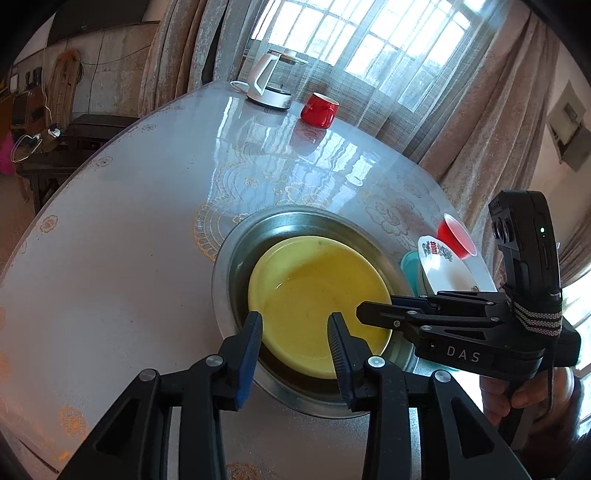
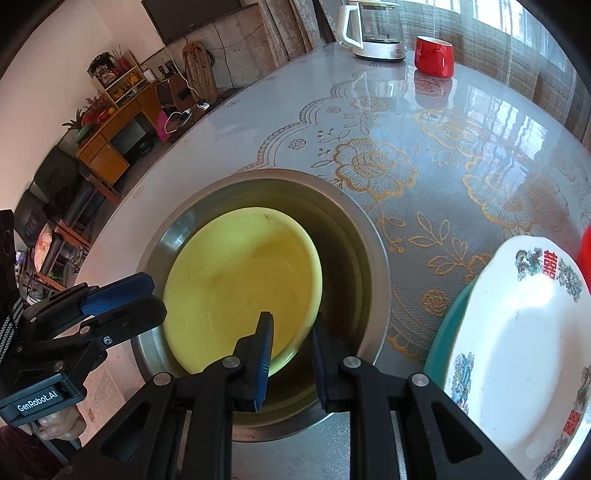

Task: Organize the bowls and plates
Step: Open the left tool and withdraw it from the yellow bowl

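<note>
One wall television [image 2: 192, 16], right wrist view only.

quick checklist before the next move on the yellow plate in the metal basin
1. Right gripper straddles the yellow plate rim: ok, one finger inside, one outside.
2. Right grip closed: not ok, jaws open.
3. Left gripper free: ok, open over the plate's near edge, holding nothing.
4. Plate seated in metal basin: ok.
5. Landing stack, white plate on teal plate: ok, top bare.
6. Fingers clear of basin wall: cannot tell.
</note>
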`<state>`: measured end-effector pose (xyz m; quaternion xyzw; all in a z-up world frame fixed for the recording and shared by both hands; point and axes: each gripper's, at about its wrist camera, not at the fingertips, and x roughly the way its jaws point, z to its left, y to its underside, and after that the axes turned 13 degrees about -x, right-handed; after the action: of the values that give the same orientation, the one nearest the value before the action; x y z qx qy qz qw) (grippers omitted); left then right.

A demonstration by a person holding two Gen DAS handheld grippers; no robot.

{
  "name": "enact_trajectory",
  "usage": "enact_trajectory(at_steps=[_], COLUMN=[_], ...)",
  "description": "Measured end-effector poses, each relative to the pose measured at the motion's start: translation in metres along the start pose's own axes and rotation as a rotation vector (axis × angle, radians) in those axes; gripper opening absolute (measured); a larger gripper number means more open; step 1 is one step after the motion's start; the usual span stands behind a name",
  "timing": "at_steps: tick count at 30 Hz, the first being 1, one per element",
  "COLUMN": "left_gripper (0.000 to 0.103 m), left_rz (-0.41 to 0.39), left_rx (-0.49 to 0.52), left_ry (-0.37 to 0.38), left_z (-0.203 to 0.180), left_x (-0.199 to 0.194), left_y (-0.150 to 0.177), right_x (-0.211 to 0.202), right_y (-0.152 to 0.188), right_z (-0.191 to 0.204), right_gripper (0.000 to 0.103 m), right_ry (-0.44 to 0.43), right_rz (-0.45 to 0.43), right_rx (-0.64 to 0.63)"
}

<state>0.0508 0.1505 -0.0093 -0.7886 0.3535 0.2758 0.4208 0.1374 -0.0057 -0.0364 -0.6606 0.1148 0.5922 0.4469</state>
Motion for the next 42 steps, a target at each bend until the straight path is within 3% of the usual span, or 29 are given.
enact_trajectory(at_steps=[9,24,34,42], left_gripper=[0.041,0.043,0.045,0.049], left_rz=[-0.043,-0.150,-0.210,-0.183], left_rx=[0.028,0.081,0.166,0.192], left_ry=[-0.033,-0.102,-0.164,-0.161], left_z=[-0.002,-0.016,-0.044,-0.064], left_x=[-0.003,-0.012,-0.013,-0.001], left_y=[-0.002,-0.005,-0.002,-0.002], right_x=[0.000,-0.018,-0.042,-0.062], right_y=[-0.001,0.006,0.016,0.033], right_z=[0.002,0.012,-0.005,-0.031], right_gripper=[0.020,0.035,0.037,0.037], right_ry=[0.006,0.104,0.085,0.080], right_rz=[0.005,-0.061,-0.193,-0.287], right_rx=[0.007,-0.028,0.053,0.171])
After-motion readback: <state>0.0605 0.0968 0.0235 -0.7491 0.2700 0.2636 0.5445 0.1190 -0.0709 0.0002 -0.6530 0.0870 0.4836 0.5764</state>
